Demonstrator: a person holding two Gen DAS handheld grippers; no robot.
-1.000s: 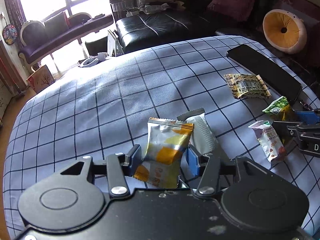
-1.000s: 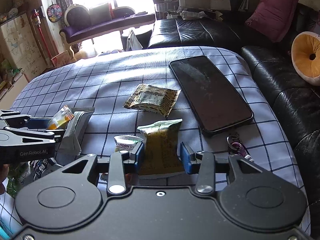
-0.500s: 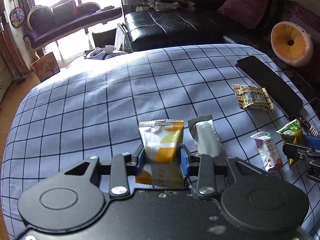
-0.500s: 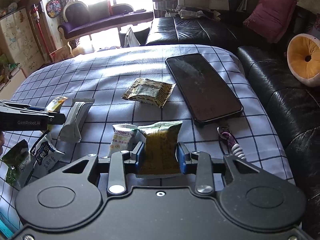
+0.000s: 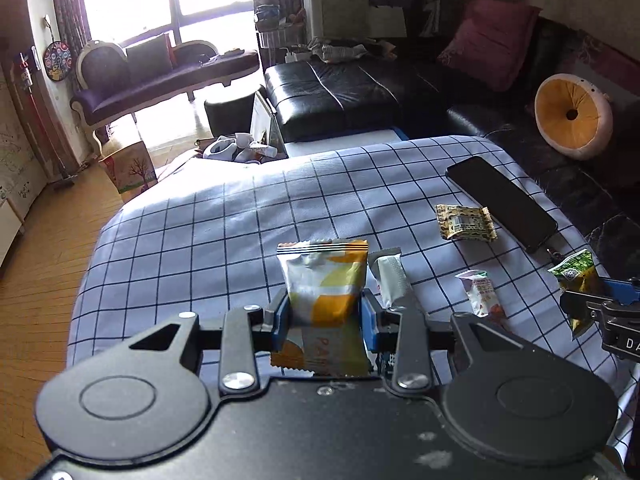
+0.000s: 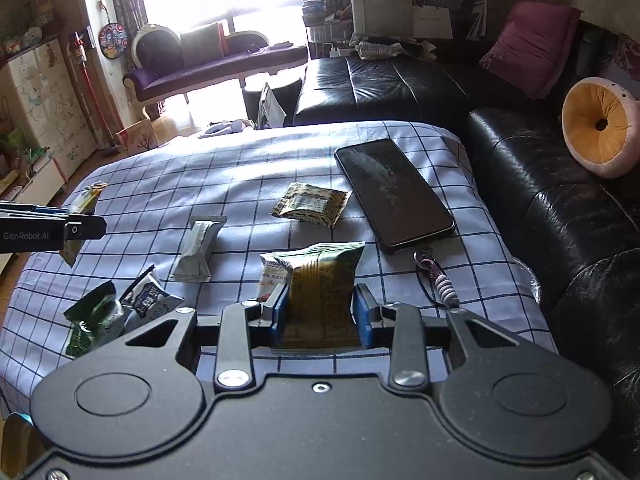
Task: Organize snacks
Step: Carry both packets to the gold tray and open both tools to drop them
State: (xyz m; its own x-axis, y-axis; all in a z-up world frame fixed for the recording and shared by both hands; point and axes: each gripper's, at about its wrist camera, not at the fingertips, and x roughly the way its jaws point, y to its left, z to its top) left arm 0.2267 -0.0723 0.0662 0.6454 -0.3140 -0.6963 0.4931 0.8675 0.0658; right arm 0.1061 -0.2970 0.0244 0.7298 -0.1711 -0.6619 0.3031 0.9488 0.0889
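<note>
My left gripper [image 5: 324, 320] is shut on a white and orange snack packet [image 5: 324, 280], lifted off the checked cloth [image 5: 200, 240]. My right gripper [image 6: 320, 312] is shut on a green and brown snack packet [image 6: 320, 280], also raised above the cloth. On the cloth lie a grey bar wrapper [image 6: 198, 250], a tan patterned packet [image 6: 310, 204] and a small white and red packet [image 5: 482, 294]. In the left wrist view the right gripper [image 5: 600, 304] shows at the right edge with its green packet [image 5: 576, 272]. The left gripper [image 6: 80, 228] shows at the left of the right wrist view.
A black phone [image 6: 394, 194] lies on the cloth's right side with a key strap [image 6: 438, 280] at its near end. Two more packets, dark green [image 6: 94, 320] and white and dark [image 6: 150, 300], sit at the near left. A black leather sofa [image 6: 540, 200] borders the right and back.
Both grippers closed on their packets, then rose with them off the cloth. The views pulled back and higher, so the snacks on the cloth look smaller and farther.
</note>
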